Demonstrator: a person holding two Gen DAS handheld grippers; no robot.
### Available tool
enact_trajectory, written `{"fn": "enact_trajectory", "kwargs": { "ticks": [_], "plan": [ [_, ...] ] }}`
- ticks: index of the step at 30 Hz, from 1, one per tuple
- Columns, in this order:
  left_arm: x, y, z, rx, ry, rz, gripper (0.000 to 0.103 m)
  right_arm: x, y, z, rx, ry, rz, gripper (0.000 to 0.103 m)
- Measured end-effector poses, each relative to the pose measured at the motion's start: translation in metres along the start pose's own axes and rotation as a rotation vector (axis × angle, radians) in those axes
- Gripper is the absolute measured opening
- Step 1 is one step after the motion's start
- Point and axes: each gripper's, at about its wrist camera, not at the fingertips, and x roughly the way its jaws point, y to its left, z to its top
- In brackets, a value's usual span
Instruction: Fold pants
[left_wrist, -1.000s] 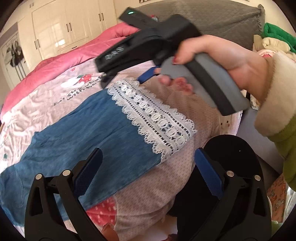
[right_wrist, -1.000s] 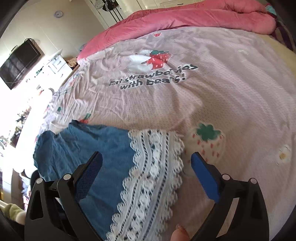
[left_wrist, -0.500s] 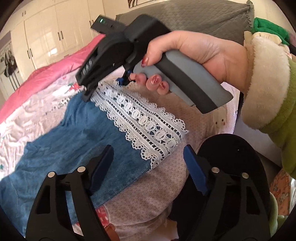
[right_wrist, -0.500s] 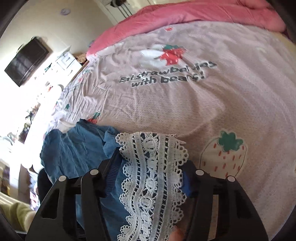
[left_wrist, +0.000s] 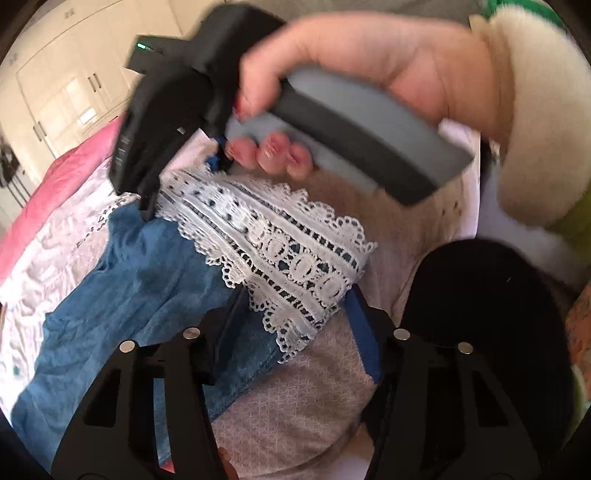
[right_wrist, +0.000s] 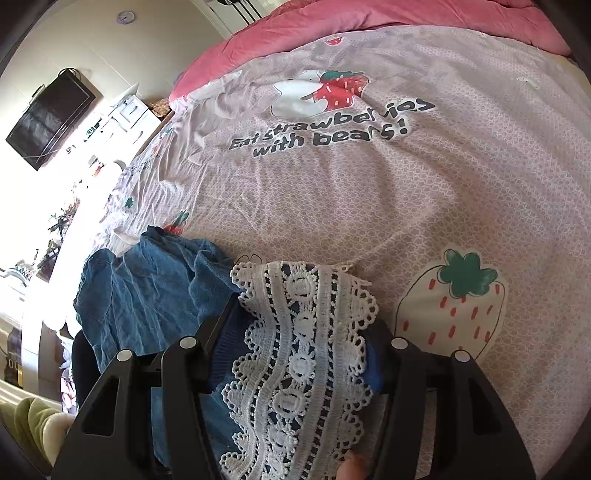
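blue denim pants (left_wrist: 140, 295) with a white lace hem (left_wrist: 280, 258) are being spread on a pink strawberry-print bedsheet (right_wrist: 406, 192), lying toward the near edge of the bed with the lace end nearest the person. the left gripper (left_wrist: 291, 328) is being closed around the near corner of the lace hem; its jaws have just been closing, the lace lies between the blue pads and appears to be touched on both sides, though motion blur is making contact hard to confirm. the right gripper (right_wrist: 295, 354) is being held clamped on the far corner of the same hem, lace and denim bunched between its fingers and raised off the sheet; its jaws have also just been closing on the fabric. in the left wrist view the right hand (left_wrist: 369, 81) is being seen wrapped around the grey handle of its gripper, above the lace, with a cream fleece cuff (left_wrist: 528, 122) at the wrist. a pink duvet (right_wrist: 369, 18) is lying along the far edge of the bed. a black rounded object (left_wrist: 480, 295) is sitting beside the near edge; what it is cannot be told.
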Motion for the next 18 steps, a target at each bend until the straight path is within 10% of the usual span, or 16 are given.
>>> {"fn": "enact_trajectory", "kwargs": {
  "ticks": [4,7,18],
  "plan": [
    [0.003,-0.007,0.002,0.041,0.008,0.037,0.039,0.0,0.001,-0.001,-0.002,0.0,-0.021,0.051],
    [0.001,-0.006,0.004,0.022,-0.001,0.029,0.027,-0.003,0.003,-0.001,0.001,-0.005,-0.021,0.029],
    [-0.04,0.047,-0.009,-0.235,-0.087,-0.156,0.01,-0.024,0.034,0.005,-0.021,-0.035,-0.033,0.027]
  ]
}}
